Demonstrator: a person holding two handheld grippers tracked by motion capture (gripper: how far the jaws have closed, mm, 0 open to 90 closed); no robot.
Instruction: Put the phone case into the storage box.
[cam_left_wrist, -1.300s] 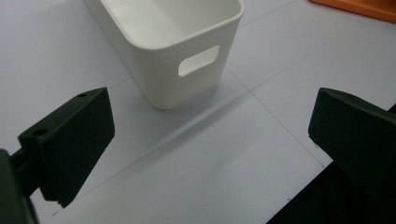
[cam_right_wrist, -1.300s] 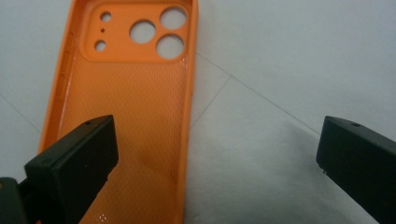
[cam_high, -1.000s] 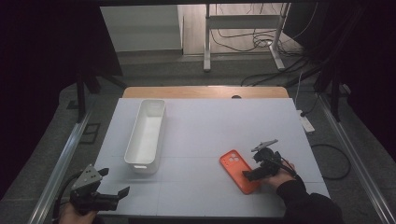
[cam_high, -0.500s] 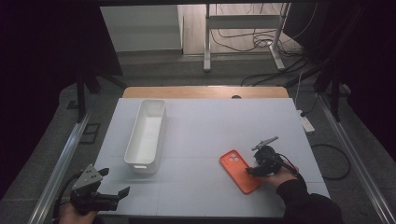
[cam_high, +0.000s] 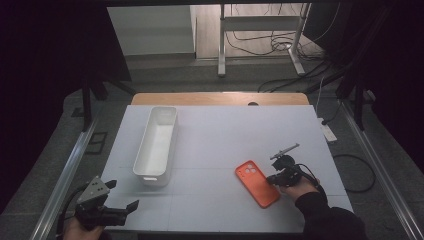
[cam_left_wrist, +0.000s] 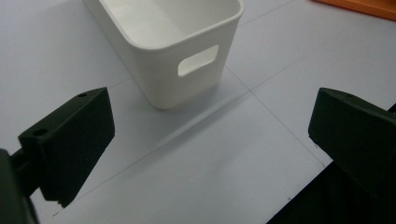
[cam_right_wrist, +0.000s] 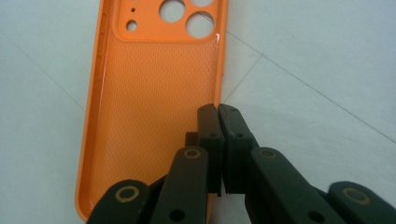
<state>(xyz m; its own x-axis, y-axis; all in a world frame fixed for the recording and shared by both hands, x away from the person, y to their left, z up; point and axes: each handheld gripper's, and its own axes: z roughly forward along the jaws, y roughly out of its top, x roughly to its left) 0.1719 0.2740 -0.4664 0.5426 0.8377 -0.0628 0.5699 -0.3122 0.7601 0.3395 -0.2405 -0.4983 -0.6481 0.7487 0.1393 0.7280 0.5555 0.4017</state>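
An orange phone case (cam_high: 256, 183) lies inside-up on the white table (cam_high: 225, 135), right of centre near the front. My right gripper (cam_high: 272, 178) reaches it from the right. In the right gripper view its jaws have just been closing and now pinch the case's (cam_right_wrist: 154, 116) right side wall, my right gripper (cam_right_wrist: 218, 112) shut on that rim. A long white bin (cam_high: 150, 176) stands left of centre. My left gripper (cam_high: 122, 194) hovers at the front left corner, open with nothing between its jaws. The left gripper (cam_left_wrist: 212, 121) looks at the bin's (cam_left_wrist: 187, 51) handle end.
The table's front edge runs just under my left gripper. A wooden tabletop strip (cam_high: 220, 98) borders the far side. Metal rails flank the table, and a power strip (cam_high: 327, 132) with cables lies on the floor at the right.
The right gripper's jaws have come together on the phone case's right edge. The case has stayed in place. The left gripper has not moved.
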